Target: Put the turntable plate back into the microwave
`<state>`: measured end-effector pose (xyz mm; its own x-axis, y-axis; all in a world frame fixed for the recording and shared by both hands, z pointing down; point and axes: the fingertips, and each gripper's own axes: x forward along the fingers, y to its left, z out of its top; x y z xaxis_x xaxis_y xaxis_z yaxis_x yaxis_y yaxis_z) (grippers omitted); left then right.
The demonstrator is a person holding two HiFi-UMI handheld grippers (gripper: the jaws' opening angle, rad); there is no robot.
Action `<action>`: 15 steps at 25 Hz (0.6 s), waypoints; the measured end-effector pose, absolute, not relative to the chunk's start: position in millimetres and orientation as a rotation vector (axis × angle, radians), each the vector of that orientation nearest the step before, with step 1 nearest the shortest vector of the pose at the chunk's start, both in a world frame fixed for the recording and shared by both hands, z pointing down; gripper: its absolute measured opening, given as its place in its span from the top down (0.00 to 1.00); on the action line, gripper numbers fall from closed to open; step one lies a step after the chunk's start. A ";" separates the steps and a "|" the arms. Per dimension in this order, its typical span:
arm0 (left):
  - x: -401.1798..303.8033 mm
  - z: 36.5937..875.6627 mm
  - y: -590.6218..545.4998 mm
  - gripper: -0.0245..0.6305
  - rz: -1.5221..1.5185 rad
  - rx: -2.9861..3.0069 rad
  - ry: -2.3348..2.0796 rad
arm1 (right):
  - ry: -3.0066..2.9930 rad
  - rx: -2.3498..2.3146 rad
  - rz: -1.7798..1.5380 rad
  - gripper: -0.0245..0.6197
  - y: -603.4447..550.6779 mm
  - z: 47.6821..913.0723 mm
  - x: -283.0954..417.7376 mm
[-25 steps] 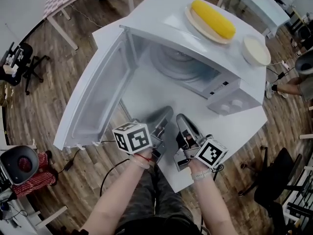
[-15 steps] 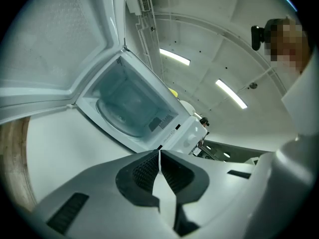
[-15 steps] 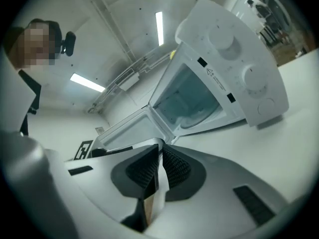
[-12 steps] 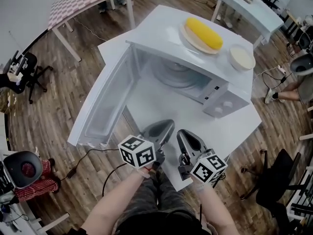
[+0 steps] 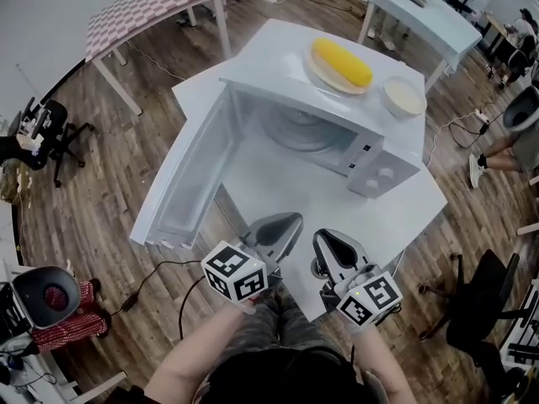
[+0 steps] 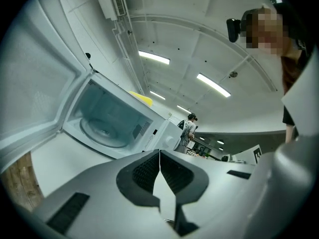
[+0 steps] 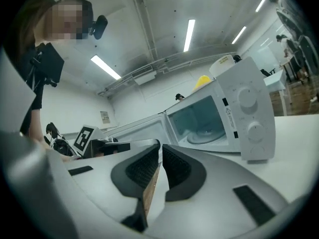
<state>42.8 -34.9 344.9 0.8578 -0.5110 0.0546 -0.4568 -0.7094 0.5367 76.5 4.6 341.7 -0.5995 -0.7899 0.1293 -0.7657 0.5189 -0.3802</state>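
Note:
The white microwave [image 5: 383, 173] stands on a white table [image 5: 396, 217] with its door [image 5: 189, 175] swung wide open to the left. The glass turntable plate [image 5: 299, 129] lies flat inside the cavity; it also shows in the left gripper view [image 6: 103, 132] and the right gripper view [image 7: 207, 135]. My left gripper [image 5: 290, 220] and right gripper [image 5: 330, 238] hover side by side over the table's near edge, well short of the microwave. Both are shut, and nothing shows between their jaws.
A yellow corn cob on a plate [image 5: 341, 64] and a pale bowl [image 5: 404, 98] rest on top of the microwave. A pink checked table [image 5: 143, 11] and another white table [image 5: 421, 11] stand beyond. Black chairs [image 5: 480, 310] are at the right.
Both grippers have drawn back from the microwave toward the table's near edge, still shut. The head view has pulled back, so the microwave looks smaller.

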 end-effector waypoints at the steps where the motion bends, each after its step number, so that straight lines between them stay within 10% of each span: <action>1: 41.8 341.3 -33.6 0.94 -0.137 2.487 -0.704 | 2.697 -1.375 -0.603 0.90 6.2 337.7 75.3; 15: 24.4 324.2 -15.2 0.94 -0.150 2.516 -0.718 | 2.757 -1.416 -0.436 0.90 20.7 311.5 64.9</action>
<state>24.4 -15.2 324.2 0.8538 -0.5195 0.0333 -0.4624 -0.7275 0.5069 64.9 20.7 311.5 -0.5908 -0.7985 0.1156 -0.7952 0.5521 -0.2505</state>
